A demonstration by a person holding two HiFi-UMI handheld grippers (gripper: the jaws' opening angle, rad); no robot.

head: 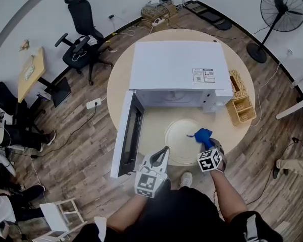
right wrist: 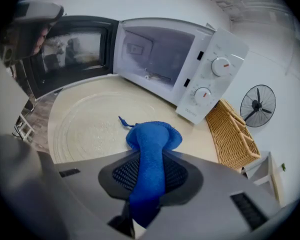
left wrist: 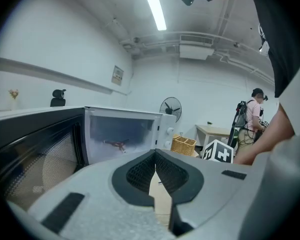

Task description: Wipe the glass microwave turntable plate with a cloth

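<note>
The clear glass turntable plate (head: 181, 140) lies flat on the round table in front of the open microwave (head: 177, 72); in the right gripper view the plate (right wrist: 90, 126) fills the left middle. My right gripper (head: 208, 144) is shut on a blue cloth (head: 203, 135), whose bunched end (right wrist: 154, 136) hangs over the plate's right edge. My left gripper (head: 163, 155) is at the plate's near-left rim, jaws closed tip to tip with nothing between them (left wrist: 155, 156).
The microwave door (head: 127, 135) stands swung open to the left of the plate. A wicker basket (head: 240, 104) sits at the table's right edge. A standing fan (head: 278, 14) and an office chair (head: 81, 34) are on the floor beyond. A person (left wrist: 250, 116) stands far off.
</note>
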